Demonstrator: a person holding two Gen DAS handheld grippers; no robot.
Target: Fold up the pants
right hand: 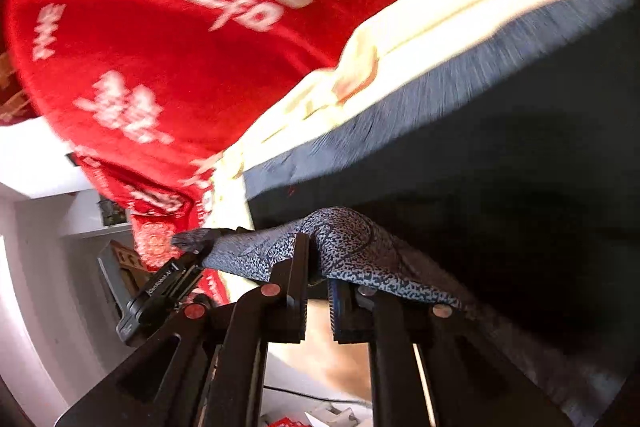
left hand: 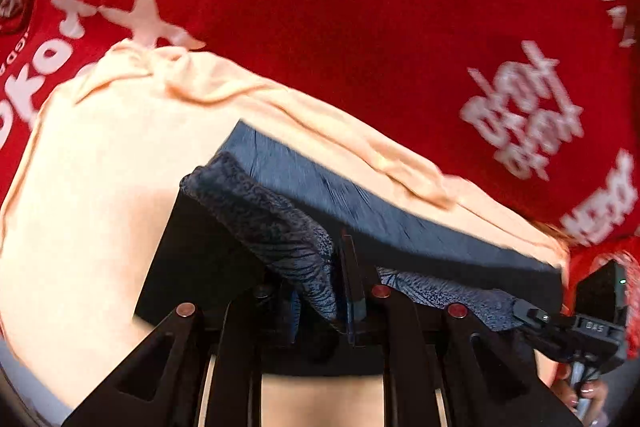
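The pants [left hand: 420,239] are dark, with a blue speckled edge [left hand: 276,227]. That edge runs between the fingers of my left gripper [left hand: 328,287], which is shut on it. At the right of the left wrist view my right gripper [left hand: 532,315] pinches the same edge further along. In the right wrist view the speckled edge [right hand: 352,247] drapes over the tips of my right gripper [right hand: 318,267], which is shut on it. The dark pants [right hand: 500,167] hang stretched behind, and my left gripper [right hand: 188,255] grips the edge's far end. Both views are motion-blurred.
A cream cloth [left hand: 100,167] lies under the pants on a red blanket with white lettering [left hand: 360,27]. The right wrist view shows the same blanket [right hand: 160,47], a white wall and shelves [right hand: 48,247] at the left. A person's fingers [left hand: 588,391] hold the right gripper's handle.
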